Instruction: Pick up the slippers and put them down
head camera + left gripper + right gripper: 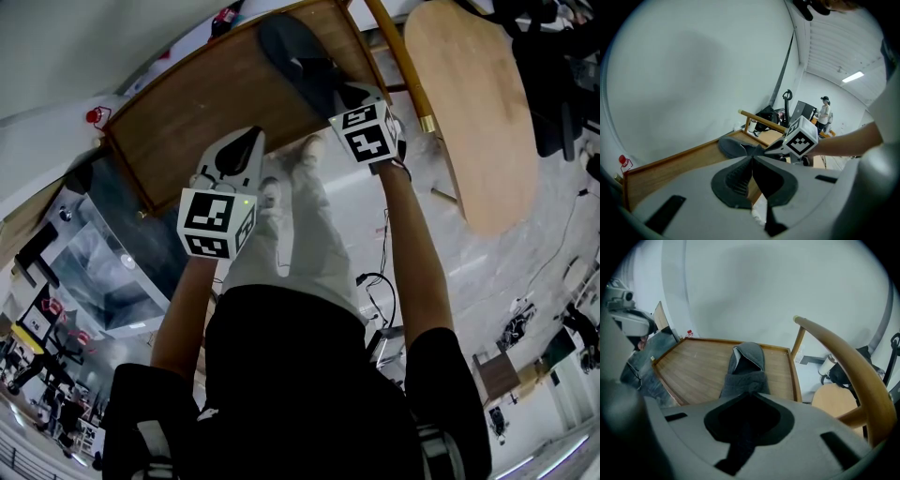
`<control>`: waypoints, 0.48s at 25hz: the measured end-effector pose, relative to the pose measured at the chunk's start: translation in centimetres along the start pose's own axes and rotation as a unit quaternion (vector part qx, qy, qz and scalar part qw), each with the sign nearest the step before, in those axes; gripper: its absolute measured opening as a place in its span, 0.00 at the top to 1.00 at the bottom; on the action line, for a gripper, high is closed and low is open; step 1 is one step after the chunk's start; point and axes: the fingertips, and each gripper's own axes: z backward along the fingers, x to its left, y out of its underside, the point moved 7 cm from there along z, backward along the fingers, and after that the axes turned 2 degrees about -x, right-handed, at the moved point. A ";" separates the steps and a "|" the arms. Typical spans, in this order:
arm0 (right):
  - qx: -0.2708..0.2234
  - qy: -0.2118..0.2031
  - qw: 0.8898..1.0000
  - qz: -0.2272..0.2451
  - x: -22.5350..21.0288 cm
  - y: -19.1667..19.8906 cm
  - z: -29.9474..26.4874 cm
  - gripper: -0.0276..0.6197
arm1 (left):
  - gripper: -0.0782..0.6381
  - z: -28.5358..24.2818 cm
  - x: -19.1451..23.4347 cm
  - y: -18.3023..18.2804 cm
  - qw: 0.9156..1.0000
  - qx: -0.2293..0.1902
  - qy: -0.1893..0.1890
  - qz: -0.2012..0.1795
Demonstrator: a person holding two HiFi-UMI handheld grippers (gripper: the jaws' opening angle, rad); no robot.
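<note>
Tongs in both my hands are over the near edge of a low wooden table [178, 117] with a raised rim. My right tongs [749, 397] point steeply down at the one dark grey slipper [746, 363] I can see. Their jaws are clenched on its near end: in the right gripper view the fuzzy fabric runs straight into the throat between the two pads. The rest of the slipper stretches away from me lengthwise along the boards, toward the table's far rim and nearer its right side than its left. Whether the gripped end has left the wood, I cannot tell.

My left tongs [752, 158] grasp nothing. Their jaws are pressed together, the tips meeting in a thin line. They hang beside the right pair, apart from the slipper, above my own pale shoes [302, 155] and light trousers.

A wooden chair [464, 103] stands just right of the table. Its round seat shows in the head view, and its curved back rail sweeps across the right gripper view. A small red object [94, 116] sits by the table's far left corner. A black bag [766, 115] rests beyond the table near the chair's rail, and a person [824, 112] in a cap stands well back in the room.
</note>
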 end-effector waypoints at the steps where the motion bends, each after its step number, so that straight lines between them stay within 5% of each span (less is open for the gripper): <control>1: -0.001 0.001 1.000 -0.004 0.0 0.1 0.2 0.92 | 0.88 0.1 -0.1 0.1 1.000 0.000 0.001 -0.001; 12: -0.012 0.007 0.999 -0.029 0.8 0.1 2.9 0.93 | 0.88 1.2 -0.3 -0.5 1.000 -0.008 0.011 0.023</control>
